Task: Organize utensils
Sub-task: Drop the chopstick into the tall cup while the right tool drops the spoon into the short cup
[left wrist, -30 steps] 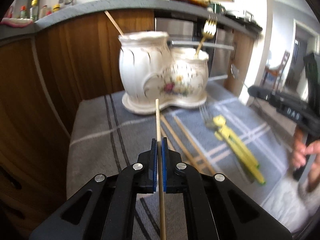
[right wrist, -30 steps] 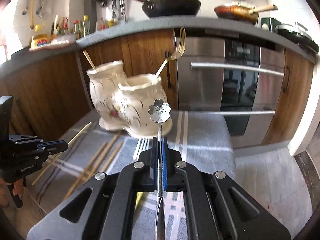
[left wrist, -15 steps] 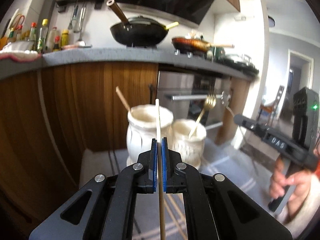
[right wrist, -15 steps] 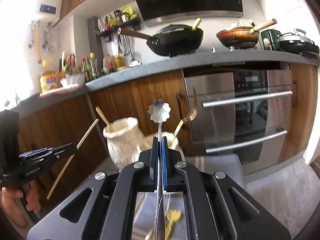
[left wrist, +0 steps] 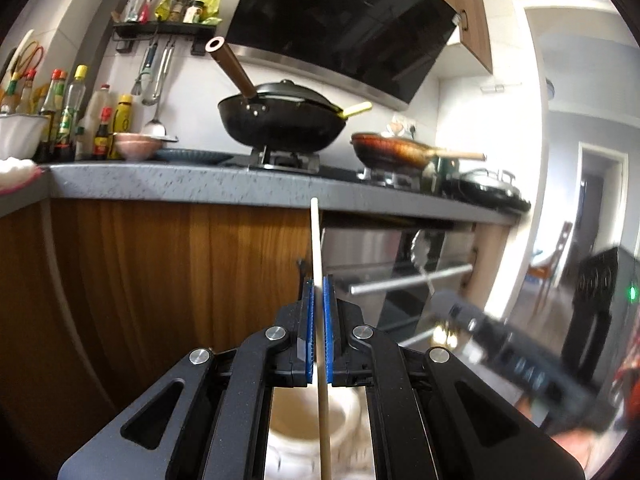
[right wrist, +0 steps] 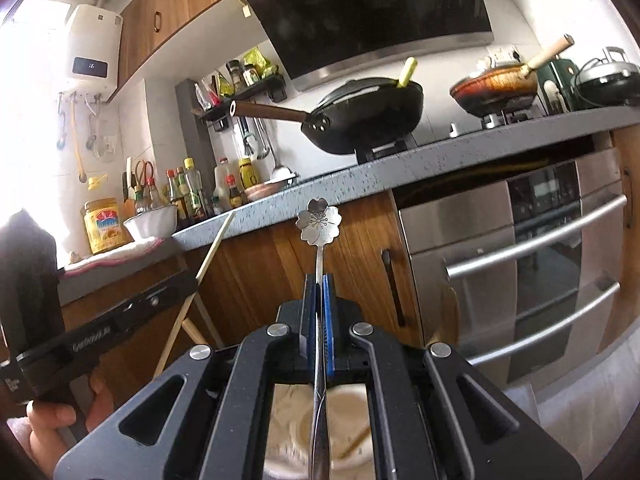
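A wooden chopstick [left wrist: 318, 264] is standing upright between the blue pads of the left gripper [left wrist: 317, 312], whose fingers are pinching it, directly above the mouth of a cream ceramic utensil holder [left wrist: 308, 420]. The right gripper [right wrist: 318, 312] is clamping its fingers on a silver spoon [right wrist: 319, 226] with a flower-shaped handle end, above the holder's other opening [right wrist: 344, 420]. In the right wrist view the left device is showing blurred white lettering, not readable with certainty. Behind, a black wok [left wrist: 280, 118] is sitting on the grey worktop [left wrist: 180, 182]
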`<state>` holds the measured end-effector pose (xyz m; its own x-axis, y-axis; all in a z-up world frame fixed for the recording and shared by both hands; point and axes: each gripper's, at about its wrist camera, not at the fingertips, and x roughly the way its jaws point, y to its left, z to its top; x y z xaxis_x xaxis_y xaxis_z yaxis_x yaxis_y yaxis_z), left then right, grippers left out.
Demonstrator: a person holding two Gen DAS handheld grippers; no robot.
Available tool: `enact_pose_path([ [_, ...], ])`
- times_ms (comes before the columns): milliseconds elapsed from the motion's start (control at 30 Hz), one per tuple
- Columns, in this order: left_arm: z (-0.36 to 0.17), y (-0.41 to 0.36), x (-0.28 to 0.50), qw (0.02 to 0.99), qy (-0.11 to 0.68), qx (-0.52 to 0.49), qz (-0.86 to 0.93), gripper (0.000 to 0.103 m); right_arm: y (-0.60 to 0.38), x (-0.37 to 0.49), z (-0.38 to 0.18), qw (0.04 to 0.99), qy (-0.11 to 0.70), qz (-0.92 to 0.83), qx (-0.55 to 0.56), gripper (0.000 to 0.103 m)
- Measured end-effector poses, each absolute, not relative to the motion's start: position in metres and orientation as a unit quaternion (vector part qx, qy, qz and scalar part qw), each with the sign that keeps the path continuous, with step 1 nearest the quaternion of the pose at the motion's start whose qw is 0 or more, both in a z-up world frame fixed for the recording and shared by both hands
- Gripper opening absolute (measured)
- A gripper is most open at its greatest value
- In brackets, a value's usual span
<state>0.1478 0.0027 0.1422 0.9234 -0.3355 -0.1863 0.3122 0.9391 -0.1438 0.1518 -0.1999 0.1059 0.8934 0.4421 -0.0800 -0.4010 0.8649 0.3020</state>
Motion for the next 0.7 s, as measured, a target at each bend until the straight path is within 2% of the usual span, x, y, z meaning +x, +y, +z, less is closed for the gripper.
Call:
enact_pose_path([
  [133,0.143,-0.001,0.171,0.98,0.088,-0.08,-0.161,0.005,-0.188,0.165,0.099,0.967,0.063,0.21,0.127,0.003],
  [400,0.122,-0.011,0.194,0.987,0.071,-0.067,-0.124,0.005,-0.178,0.176,0.08,0.977,0.047,0.179,0.104,0.003],
  [700,0.107,-0.015,0.175,0.989,0.07,-0.022,-0.127,0.005,-0.177,0.175,0.07,0.98,0.069,0.172,0.075,0.003],
])
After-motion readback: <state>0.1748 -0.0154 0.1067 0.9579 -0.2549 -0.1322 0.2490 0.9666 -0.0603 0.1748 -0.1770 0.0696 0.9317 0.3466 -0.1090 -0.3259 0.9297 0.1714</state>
